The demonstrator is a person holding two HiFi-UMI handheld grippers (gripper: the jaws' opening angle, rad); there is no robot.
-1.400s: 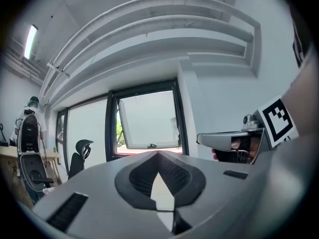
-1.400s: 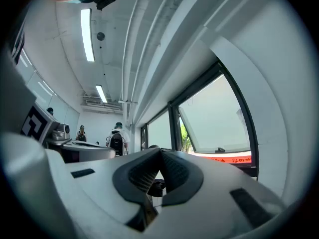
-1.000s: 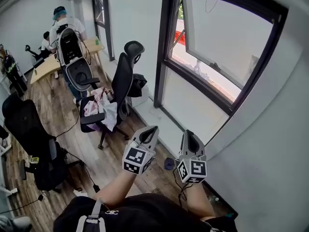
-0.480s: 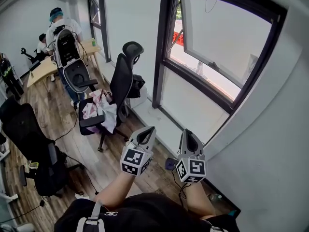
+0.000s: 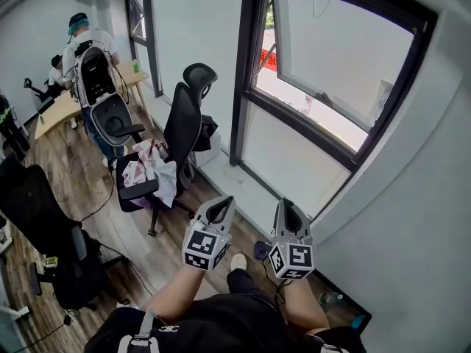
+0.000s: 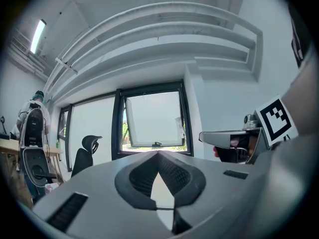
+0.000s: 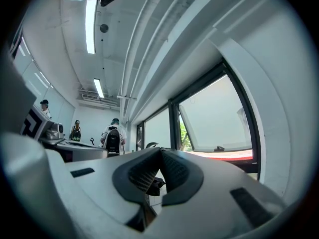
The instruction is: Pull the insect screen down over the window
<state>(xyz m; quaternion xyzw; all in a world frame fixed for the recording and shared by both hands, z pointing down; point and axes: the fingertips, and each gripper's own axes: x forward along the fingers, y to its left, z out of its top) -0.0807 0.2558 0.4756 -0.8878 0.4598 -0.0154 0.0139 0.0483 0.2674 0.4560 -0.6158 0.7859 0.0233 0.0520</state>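
The window [image 5: 335, 79] has a dark frame, and its upper sash [image 5: 346, 50] is tilted open outward. A thin cord [image 5: 318, 6] hangs from the top of the frame; no screen is drawn over the glass. My left gripper [image 5: 220, 207] and right gripper [image 5: 288, 209] are held side by side low in the head view, well short of the window. Both are shut with nothing between the pads. The left gripper view shows the window [image 6: 152, 119] straight ahead beyond its shut tips [image 6: 158, 156]. In the right gripper view the window [image 7: 219, 126] stands to the right of the shut tips [image 7: 160, 151].
A black office chair [image 5: 180, 134] draped with cloth stands left of the window, and another black chair [image 5: 44, 219] is at the far left. A person with a backpack [image 5: 88, 65] stands by a desk [image 5: 81, 94]. A bottle [image 5: 330, 298] lies on the floor by the wall.
The view has shifted a little and a light shoe has come into sight below the grippers. Both grippers stay shut in nearly the same place.
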